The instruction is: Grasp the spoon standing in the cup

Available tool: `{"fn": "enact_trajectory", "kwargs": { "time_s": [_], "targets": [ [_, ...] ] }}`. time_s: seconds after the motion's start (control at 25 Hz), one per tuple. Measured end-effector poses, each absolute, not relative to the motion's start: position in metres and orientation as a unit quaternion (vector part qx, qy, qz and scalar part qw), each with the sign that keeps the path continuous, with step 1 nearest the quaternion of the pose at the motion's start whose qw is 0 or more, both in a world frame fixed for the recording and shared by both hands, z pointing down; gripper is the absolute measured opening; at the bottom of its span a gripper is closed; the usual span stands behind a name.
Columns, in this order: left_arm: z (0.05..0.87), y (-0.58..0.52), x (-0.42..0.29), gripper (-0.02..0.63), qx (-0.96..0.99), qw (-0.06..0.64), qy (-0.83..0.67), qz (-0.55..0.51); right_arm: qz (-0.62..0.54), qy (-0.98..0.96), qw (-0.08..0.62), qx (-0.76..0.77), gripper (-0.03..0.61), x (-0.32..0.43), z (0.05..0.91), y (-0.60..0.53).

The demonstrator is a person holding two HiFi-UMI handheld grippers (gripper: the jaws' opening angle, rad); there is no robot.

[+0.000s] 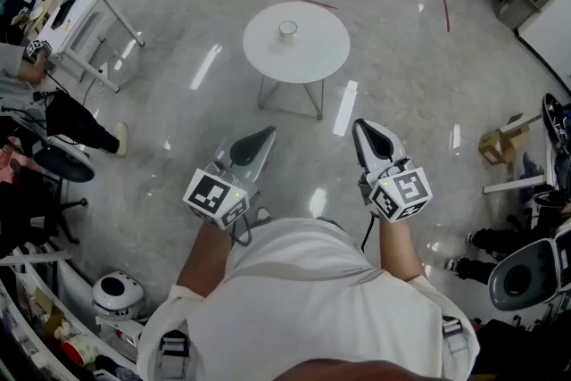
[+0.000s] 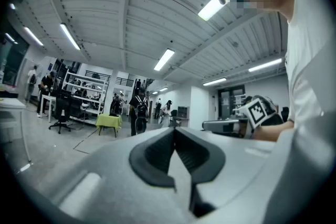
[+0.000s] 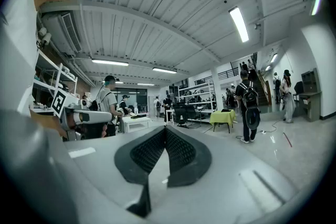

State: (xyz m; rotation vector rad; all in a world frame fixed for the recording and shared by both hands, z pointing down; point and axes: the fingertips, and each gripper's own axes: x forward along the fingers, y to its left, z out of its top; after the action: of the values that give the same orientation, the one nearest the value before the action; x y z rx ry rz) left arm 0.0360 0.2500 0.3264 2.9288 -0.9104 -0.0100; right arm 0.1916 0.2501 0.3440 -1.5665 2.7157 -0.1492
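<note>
Person stands on a glossy grey floor (image 1: 178,103). One hand-held gripper in each hand, both kept close in front of the white shirt.

Left hand-held gripper (image 1: 259,138): jaws closed, tips meeting. Its own view shows the dark pads (image 2: 157,152) touching at the front, nothing between them. It points out across the room, not at any object nearby.

Right hand-held gripper (image 1: 368,136): jaws likewise closed tip to tip, and empty. The ribbed pads (image 3: 181,150) meet at the front edge.

Round white worktop (image 1: 321,49) stands well ahead of both grippers, on thin metal legs. A small pale cup (image 1: 288,31) sits upright near its middle, the only thing on it. The spoon should be in that cup, but at this range it is too small to make out. Both grippers are well apart from the cup, with bare floor between.

Background in the right gripper view: a person with a backpack (image 3: 247,97) beside a low table with a yellow-green cover (image 3: 223,117).
</note>
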Motion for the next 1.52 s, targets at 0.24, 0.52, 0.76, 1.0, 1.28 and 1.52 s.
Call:
{"fn": "enact_trajectory", "kwargs": {
  "time_s": [0.24,0.52,0.76,1.0,1.28,1.52],
  "targets": [
    [0.327,0.247,0.037,0.002,0.956,0.037,-0.29,-0.003,-0.05,0.864,-0.004,-0.502,0.005,0.188,0.344,0.248],
    [0.328,0.249,0.035,0.002,0.957,0.04,-0.286,-0.001,-0.054,0.86,-0.004,-0.508,0.005,0.188,0.343,0.25],
    [0.33,0.248,0.03,0.002,0.959,0.042,-0.282,0.006,-0.061,0.869,0.014,-0.49,0.005,0.18,0.345,0.248],
    [0.337,0.233,-0.004,0.002,0.955,0.047,-0.293,0.009,-0.079,0.872,0.016,-0.483,0.005,0.149,0.355,0.23],
    [0.351,0.203,-0.066,0.002,0.955,0.061,-0.29,0.007,-0.079,0.881,0.013,-0.466,0.005,0.081,0.362,0.202],
    [0.372,0.166,-0.116,0.002,0.952,0.068,-0.297,0.0,-0.081,0.877,0.001,-0.473,0.005,0.037,0.377,0.173]
  ]
}}
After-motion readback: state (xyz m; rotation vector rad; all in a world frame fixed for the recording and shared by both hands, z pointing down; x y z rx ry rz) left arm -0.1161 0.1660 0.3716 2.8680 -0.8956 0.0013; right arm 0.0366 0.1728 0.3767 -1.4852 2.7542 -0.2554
